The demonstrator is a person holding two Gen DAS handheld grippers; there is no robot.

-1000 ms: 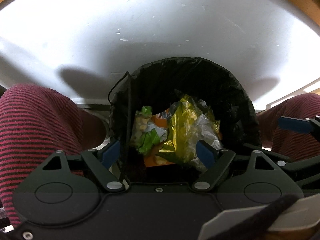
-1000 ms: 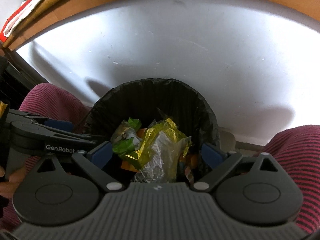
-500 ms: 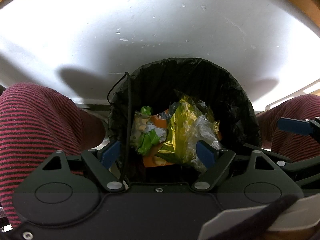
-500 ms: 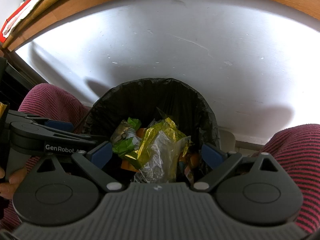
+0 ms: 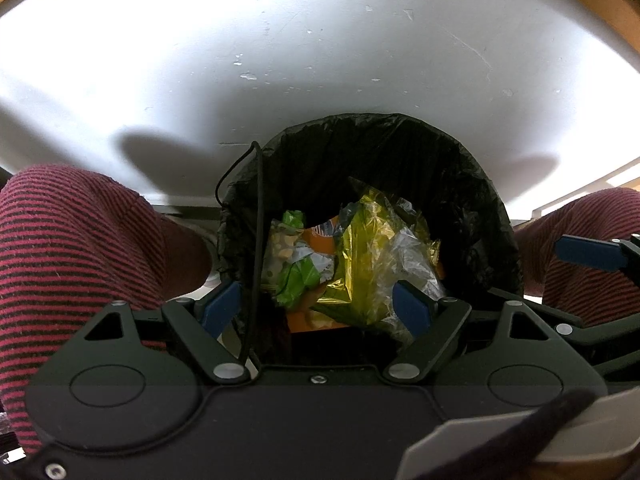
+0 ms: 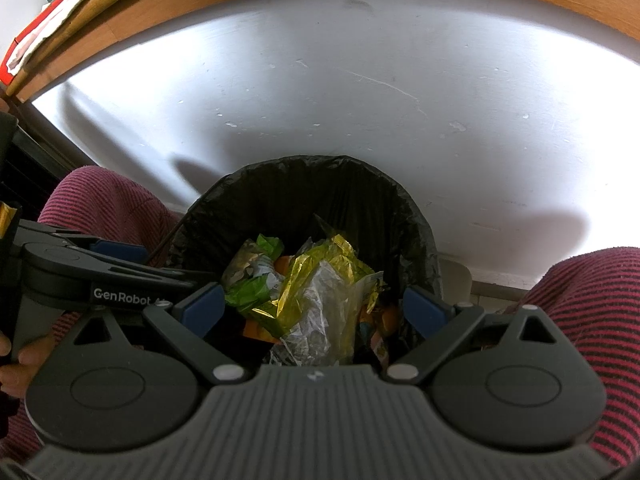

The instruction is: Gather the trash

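wrappers (image 5: 372,256) in bin (image 5: 472,184) below | left fingers (image 5: 222,306) spread | right fingers (image 6: 200,306) spread

The left claw (image 5: 320,306) pointed steeply downward with its blue-padded jaws spread wide and nothing pinched between them. The right claw (image 6: 316,308) pointed down beside it, jaws likewise spread and gripping nothing. A hand (image 6: 16,364) held the left claw's handle, and the person's knees (image 5: 80,248) in striped maroon fabric flanked both claws.
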